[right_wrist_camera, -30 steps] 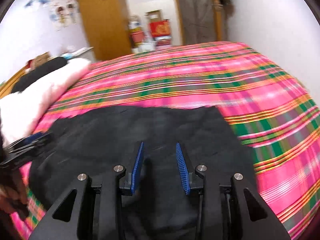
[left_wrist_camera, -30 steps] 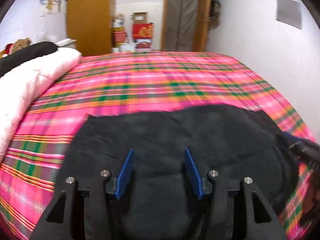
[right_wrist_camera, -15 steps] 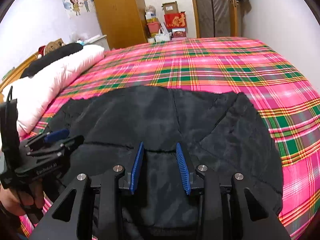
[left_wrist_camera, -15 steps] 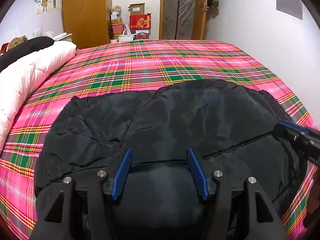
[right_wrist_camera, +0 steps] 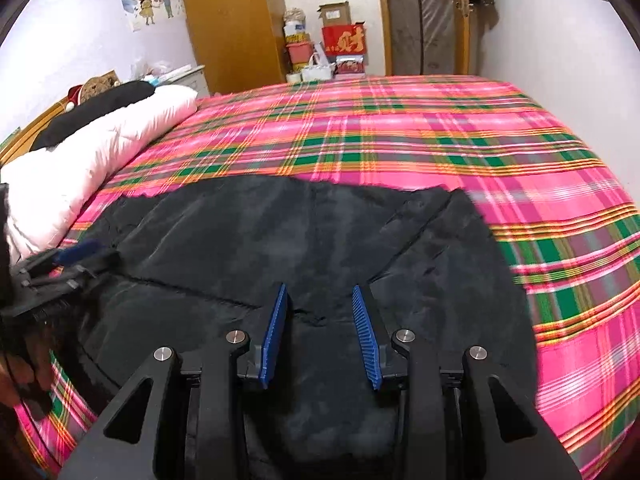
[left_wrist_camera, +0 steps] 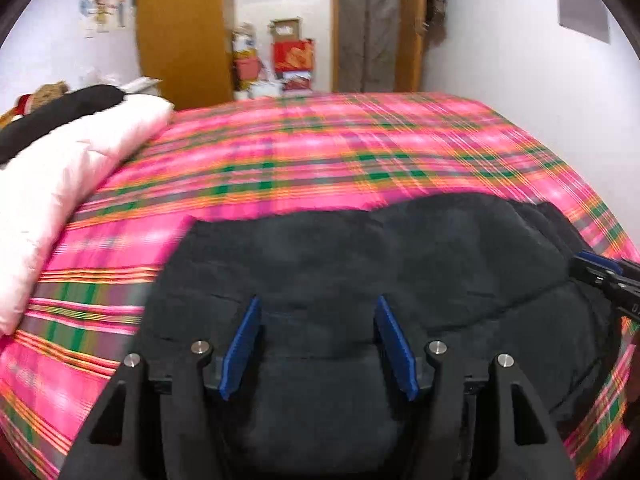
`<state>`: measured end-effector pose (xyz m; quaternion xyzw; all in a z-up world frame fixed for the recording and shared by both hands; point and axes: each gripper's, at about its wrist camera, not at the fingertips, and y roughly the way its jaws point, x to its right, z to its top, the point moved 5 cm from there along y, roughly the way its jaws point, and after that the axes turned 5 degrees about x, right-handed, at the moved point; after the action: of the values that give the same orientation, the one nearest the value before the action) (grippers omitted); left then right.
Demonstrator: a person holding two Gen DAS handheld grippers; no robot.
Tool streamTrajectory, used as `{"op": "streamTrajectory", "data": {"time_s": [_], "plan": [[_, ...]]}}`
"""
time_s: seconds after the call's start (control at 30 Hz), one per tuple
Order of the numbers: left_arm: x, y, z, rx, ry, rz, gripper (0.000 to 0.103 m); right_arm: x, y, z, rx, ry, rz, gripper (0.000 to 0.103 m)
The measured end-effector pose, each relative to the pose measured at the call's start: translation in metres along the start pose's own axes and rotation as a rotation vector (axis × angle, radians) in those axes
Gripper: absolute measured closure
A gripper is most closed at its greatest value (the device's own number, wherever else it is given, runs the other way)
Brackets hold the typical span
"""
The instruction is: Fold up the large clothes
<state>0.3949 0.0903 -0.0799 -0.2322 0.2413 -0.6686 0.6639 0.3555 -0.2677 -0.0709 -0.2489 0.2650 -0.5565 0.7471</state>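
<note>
A black garment lies spread on the near part of a bed covered in pink, green and orange plaid, at 6 o'clock in both wrist views.

The left gripper hangs over the garment with its blue fingers released; they have just been spreading wider, dark cloth lies below the gap, and whether the pads touch it I cannot tell. The right gripper hangs over the garment too, its blue fingers set apart, narrower than the left pair; whether they pinch any cloth I cannot tell.

Only the left view, blurred, shows the right gripper from outside, entering at 3 o'clock at the garment's right edge. Only the right view shows the left gripper from outside, at 9 o'clock at the garment's left edge, with a hand under it. The right view is sharper and shows a diagonal seam running toward 1 o'clock.

A white quilt with something black on it lies at 10 o'clock; a wooden wardrobe and stacked boxes stand at 12 o'clock.
</note>
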Motion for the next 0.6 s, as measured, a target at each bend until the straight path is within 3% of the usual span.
{"op": "streamTrajectory", "data": {"time_s": [0.13, 0.23, 0.3, 0.6], "plan": [[-0.07, 0.006, -0.012, -0.037, -0.063, 0.144, 0.041, 0.038, 0.003, -0.006, -0.013, 0.087, -0.049, 0.068], [-0.102, 0.019, -0.031, -0.084, -0.152, 0.162, 0.041, 0.052, 0.007, -0.013, -0.02, 0.118, -0.074, 0.068], [-0.101, 0.033, -0.045, -0.128, -0.19, 0.11, 0.043, 0.051, 0.015, -0.018, -0.044, 0.113, -0.077, 0.068], [-0.07, 0.066, -0.05, -0.163, -0.089, 0.101, 0.048, 0.054, 0.056, -0.037, -0.09, 0.052, -0.125, 0.07]]}}
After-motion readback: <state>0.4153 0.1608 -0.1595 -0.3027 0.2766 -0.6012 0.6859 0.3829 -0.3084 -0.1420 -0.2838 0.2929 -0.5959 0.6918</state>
